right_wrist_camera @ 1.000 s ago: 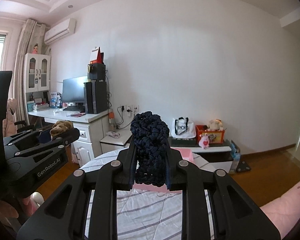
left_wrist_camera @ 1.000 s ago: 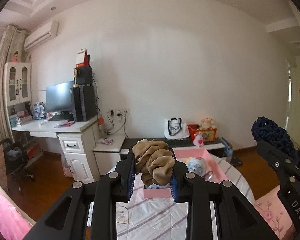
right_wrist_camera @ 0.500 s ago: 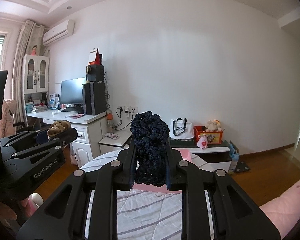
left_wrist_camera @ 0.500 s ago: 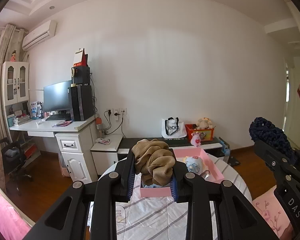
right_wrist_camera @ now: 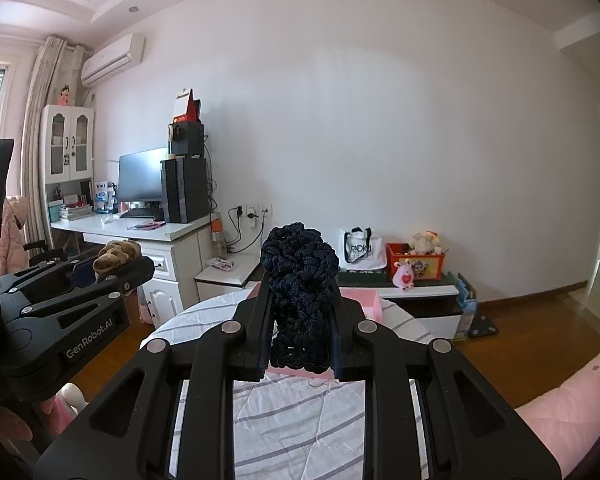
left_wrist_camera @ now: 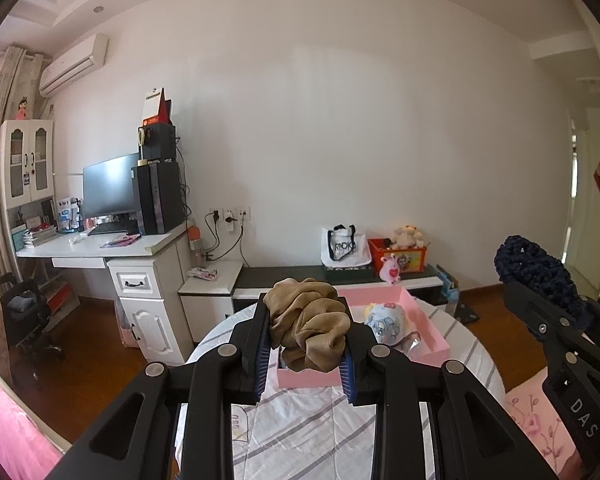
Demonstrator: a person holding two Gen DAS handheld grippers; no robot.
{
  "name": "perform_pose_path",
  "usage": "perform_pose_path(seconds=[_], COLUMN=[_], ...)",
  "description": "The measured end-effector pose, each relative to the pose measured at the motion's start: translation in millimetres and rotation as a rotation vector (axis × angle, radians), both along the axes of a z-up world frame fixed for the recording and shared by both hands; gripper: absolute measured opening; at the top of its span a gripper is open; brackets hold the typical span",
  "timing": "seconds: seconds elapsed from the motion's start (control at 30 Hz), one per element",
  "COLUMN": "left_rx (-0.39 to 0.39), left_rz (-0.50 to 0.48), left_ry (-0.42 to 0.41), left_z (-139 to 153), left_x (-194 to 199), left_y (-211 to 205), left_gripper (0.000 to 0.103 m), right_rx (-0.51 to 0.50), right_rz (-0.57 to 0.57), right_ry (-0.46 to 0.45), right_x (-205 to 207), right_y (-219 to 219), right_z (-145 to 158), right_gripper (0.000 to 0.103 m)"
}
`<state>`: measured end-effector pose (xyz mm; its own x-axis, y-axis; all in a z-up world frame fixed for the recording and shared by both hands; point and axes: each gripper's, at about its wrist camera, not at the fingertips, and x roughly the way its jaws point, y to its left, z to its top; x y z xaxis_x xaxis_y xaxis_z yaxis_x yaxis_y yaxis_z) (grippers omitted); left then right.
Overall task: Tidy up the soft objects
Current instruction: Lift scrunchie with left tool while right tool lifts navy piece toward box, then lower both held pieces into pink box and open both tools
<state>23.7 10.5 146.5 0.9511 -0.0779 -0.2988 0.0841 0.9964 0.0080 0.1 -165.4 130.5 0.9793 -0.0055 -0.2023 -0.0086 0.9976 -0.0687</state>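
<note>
My left gripper (left_wrist_camera: 305, 344) is shut on a crumpled tan scrunchie (left_wrist_camera: 308, 326), held above the near end of a pink tray (left_wrist_camera: 420, 320) on a round table with a striped cloth (left_wrist_camera: 300, 428). Inside the tray lies a pale blue printed soft item (left_wrist_camera: 386, 318). My right gripper (right_wrist_camera: 300, 320) is shut on a dark navy knitted scrunchie (right_wrist_camera: 300, 280), held up over the same table; the pink tray (right_wrist_camera: 370, 300) shows behind it. Each gripper appears at the edge of the other's view: the right gripper (left_wrist_camera: 540, 276) and the left gripper (right_wrist_camera: 118, 258).
A white desk (left_wrist_camera: 100, 246) with a monitor and computer tower stands at the left wall. A low dark bench (left_wrist_camera: 340, 274) behind the table carries a tote bag, a red toy box and plush toys. Pink bedding (right_wrist_camera: 560, 400) lies at the lower right. Wooden floor surrounds the table.
The left view has drifted slightly, so the room and tray sit a little further left. Both grips are unchanged and the right gripper has kept still.
</note>
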Motion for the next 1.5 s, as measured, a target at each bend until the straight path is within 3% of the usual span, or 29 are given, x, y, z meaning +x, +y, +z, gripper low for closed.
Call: perform_pose_path(seconds=[0.33,0.63,1.13,1.5], left_rx=[0.008,0.012,0.059,0.071], left_rz=[-0.028,-0.046,-0.065,-0.103], left_ry=[0.074,0.163,0.321,0.374], left_z=[-4.2,-8.7,-10.5,-0.8], left_x=[27.5,86.0,239.0,365.3], left_y=[-4.0,-5.9,-35.6,-56.2], left_gripper=[0.026,0.026,0.026,0.025], right_rx=[0.010,0.023,0.069,0.060], right_rz=[-0.017,-0.027,-0.048,-0.088], right_ry=[0.077,0.166,0.319,0.331], right_x=[24.7,58.3,141.2,190.9], right_y=[-5.3,-11.1,-38.6,-55.7], right_z=[-16.1,-36.5,-75.5,-67.2], right_gripper=[0.021,0.021,0.021,0.021])
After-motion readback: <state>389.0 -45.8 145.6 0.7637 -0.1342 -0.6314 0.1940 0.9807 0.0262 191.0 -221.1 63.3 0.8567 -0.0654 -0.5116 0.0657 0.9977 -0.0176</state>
